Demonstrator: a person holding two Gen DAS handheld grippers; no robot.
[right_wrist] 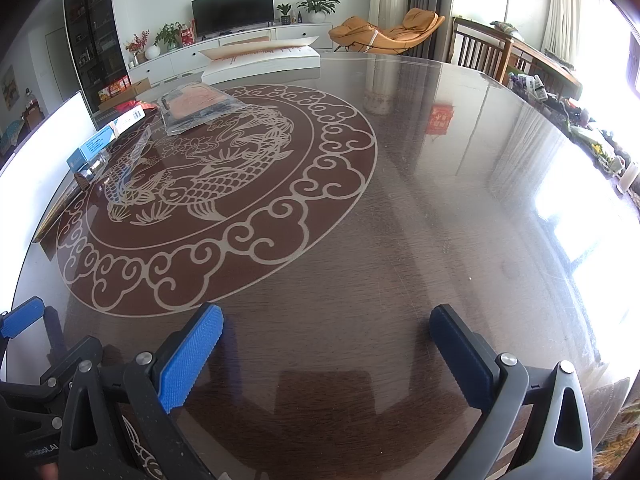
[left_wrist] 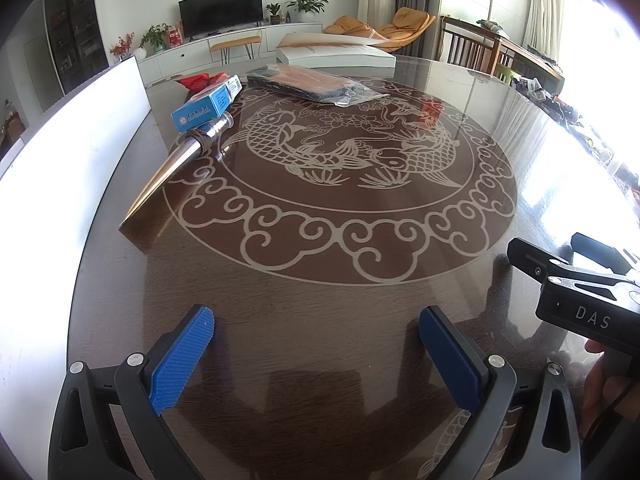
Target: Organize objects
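Nearest to us, our left hand-held gripper [left_wrist: 316,356] hovers low over the dark glossy surface [left_wrist: 320,292] with its blue pads wide apart and nothing between them. Our right hand-held gripper [right_wrist: 326,360] sits just beside it, jaws likewise spread and empty. Beyond them lies the bare middle of the surface with its pale fish-and-cloud pattern.

Farther off, toward the left edge, the things to organise sit loosely grouped: a shiny metal cone-shaped piece [left_wrist: 188,156] lies on its side, touching the blue and white box [left_wrist: 208,106] behind it. A red item [left_wrist: 198,80] peeks out past the box; we cannot tell what it is. To the right of these rests a clear plastic bag holding something dark and orange [left_wrist: 316,84], and at the far edge a flat white box [left_wrist: 336,54].

We judge that no item is in hand yet, so we are at the approach. The next move calls for reaching forward and left to the nearest item, the metal piece, and closing across its narrow body
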